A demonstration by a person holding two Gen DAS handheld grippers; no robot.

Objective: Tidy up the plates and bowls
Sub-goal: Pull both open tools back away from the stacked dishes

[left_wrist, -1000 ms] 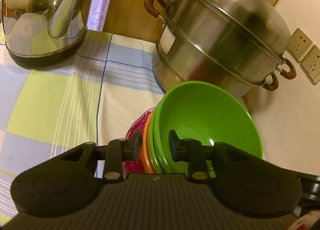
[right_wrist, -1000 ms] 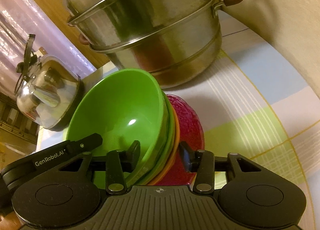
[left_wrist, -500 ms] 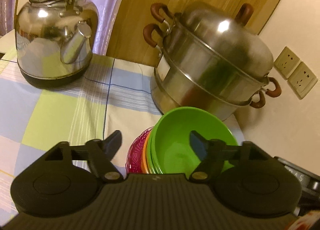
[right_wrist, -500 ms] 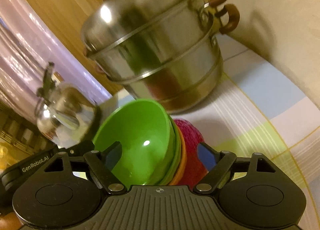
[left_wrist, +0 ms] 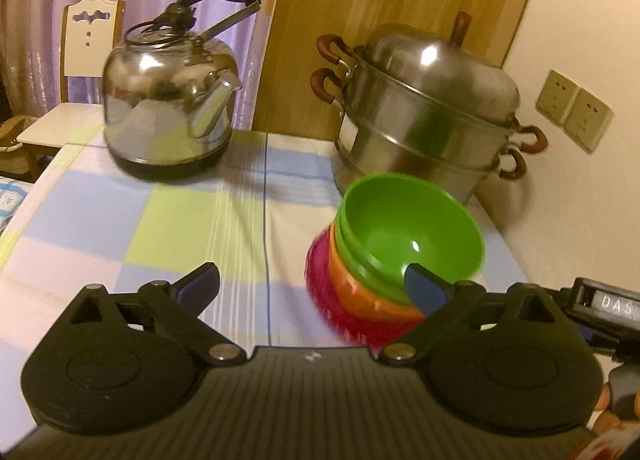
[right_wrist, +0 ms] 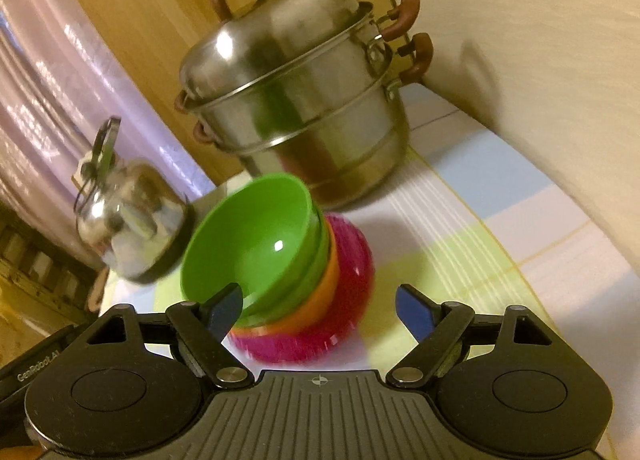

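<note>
A stack of bowls stands on the checked tablecloth: a green bowl (left_wrist: pixel 412 228) on top, another green one and an orange bowl (left_wrist: pixel 360 292) under it, a pink bowl (left_wrist: pixel 320 272) at the bottom. The same stack shows in the right wrist view, with the green bowl (right_wrist: pixel 256 236) above the pink bowl (right_wrist: pixel 344 292). My left gripper (left_wrist: pixel 312 284) hangs back from the stack, its jaws still opening, nothing between them. My right gripper (right_wrist: pixel 320 308) is open too, pulled back, its pads clear of the bowls.
A steel steamer pot (left_wrist: pixel 424 116) with brown handles stands behind the stack by the wall. A steel kettle (left_wrist: pixel 168 100) sits at the table's far left. A white chair (left_wrist: pixel 76 72) stands beyond the table's edge. Wall sockets (left_wrist: pixel 572 108) are at the right.
Both grippers let go of the bowl stack, opened wide, and drew back and up from it. The stack now stands free on the cloth.
</note>
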